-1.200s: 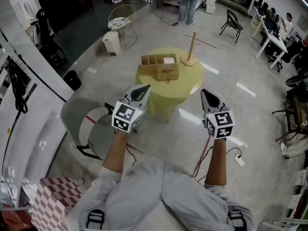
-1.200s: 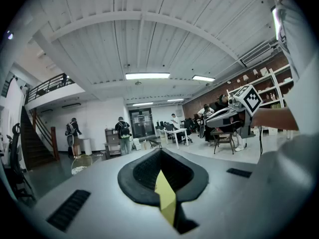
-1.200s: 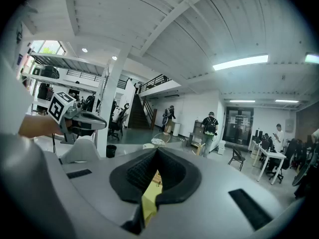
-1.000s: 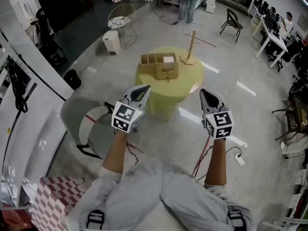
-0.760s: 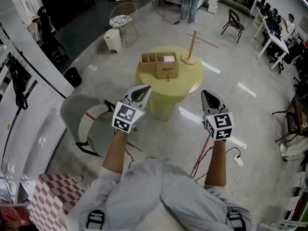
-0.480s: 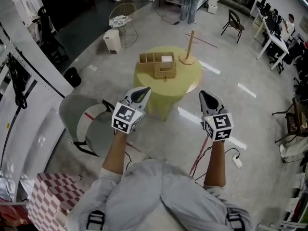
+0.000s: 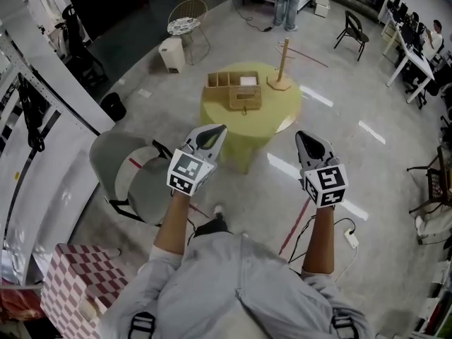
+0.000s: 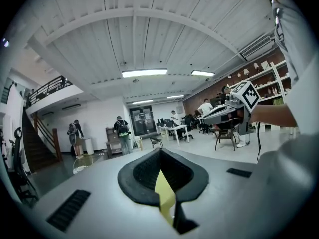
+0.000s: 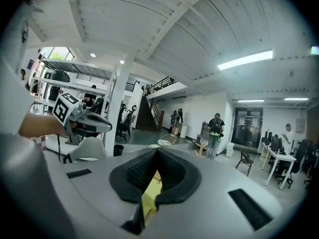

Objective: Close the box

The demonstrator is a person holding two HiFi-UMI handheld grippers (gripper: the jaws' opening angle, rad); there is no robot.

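**A:** Entry one, the task's thing?

**B:** Box [image 7: 235, 90], light brown. It may be wood or wicker, and we cannot settle which from the head view. We list a long rear section split into compartments, one of them holding a white object [image 7: 248, 80]. In front of it is a shorter section with a small dark fitting on its near face. At this size we cannot tell which part is the lid.

**A:** Location?

**B:** On the round yellow table [image 7: 272, 115], toward its far left side. A wooden stand [image 7: 281, 66] with an upright pole is just beside the box, on its right. The box is well apart from both grippers, which hang over the floor [image 7: 247, 189] on the near side of the table.

**A:** Entry two?

**B:** Left gripper [image 7: 212, 131]. In its own view we see the dark pads meeting, jaws together with nothing between them. A yellow sliver shows in the notch below.

**A:** Entry three?

**B:** Right gripper [image 7: 305, 138]. We enter the same: jaws pressed together, empty.

**A:** Surroundings?

**B:**
- Grey chair [image 7: 131, 179], left of the left gripper.
- White bin [image 7: 171, 54] and wire chair [image 7: 185, 23], beyond the table.
- Red-and-white checked block [image 7: 81, 288], at the lower left.
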